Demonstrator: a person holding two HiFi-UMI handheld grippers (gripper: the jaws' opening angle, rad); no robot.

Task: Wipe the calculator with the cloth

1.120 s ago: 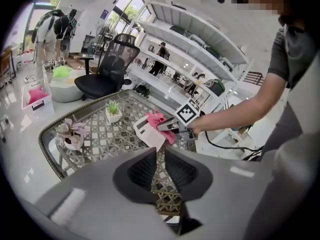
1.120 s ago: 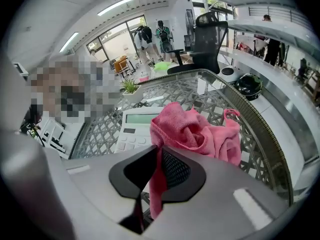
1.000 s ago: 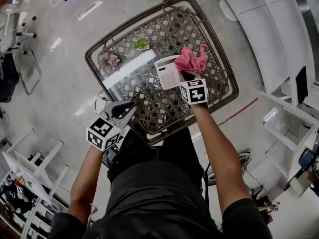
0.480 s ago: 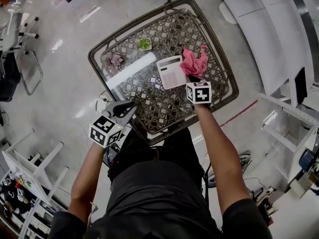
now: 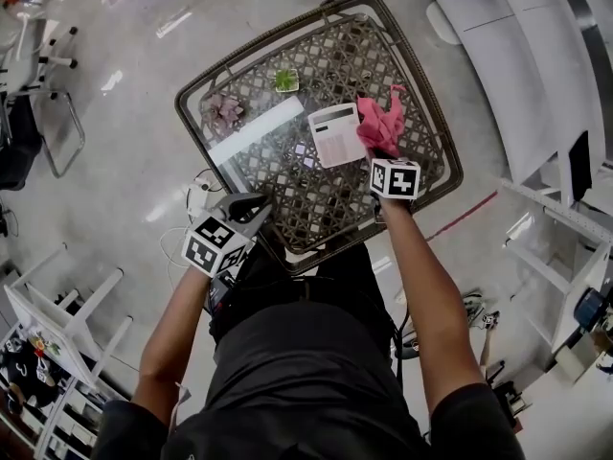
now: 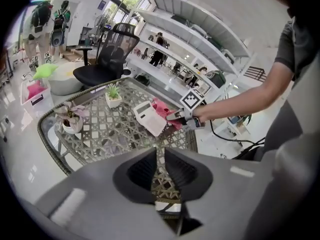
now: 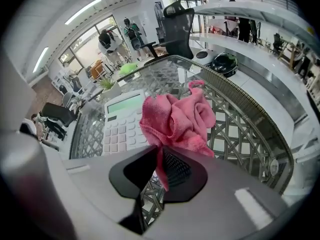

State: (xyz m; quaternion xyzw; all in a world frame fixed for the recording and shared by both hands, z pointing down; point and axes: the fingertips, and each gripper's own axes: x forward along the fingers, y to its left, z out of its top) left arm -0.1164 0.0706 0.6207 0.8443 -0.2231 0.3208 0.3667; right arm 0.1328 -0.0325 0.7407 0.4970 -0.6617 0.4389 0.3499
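My left gripper [image 5: 257, 209] hangs off the near left corner of the table [image 5: 287, 192], well apart from the work. Its fingers are clenched with nothing between them, only the woven top showing through the slit in the left gripper view [image 6: 160, 156]. I judge it is parked there because wiping needs one tool and this side should stay out of the way. Farther along, a pink-leaved pot plant [image 5: 227, 109] and a small green pot plant [image 5: 285, 80] stand toward the far edge, clear of any wiping stroke. The calculator [image 5: 337, 134] lies flat and face up near the middle right of the table, keys and display exposed, which suits a wipe across its top. Just beside it, overlapping its right edge, is the pink cloth [image 5: 381, 121], bunched into a loose wad. My right gripper [image 5: 381, 151] has its fingers pinched on a lower fold of that cloth, so the bulk billows out ahead of the tips as a soft pad. Whether the wad already presses on the keys I cannot tell. The gripper points steeply down, I think to put the cloth onto the calculator first.
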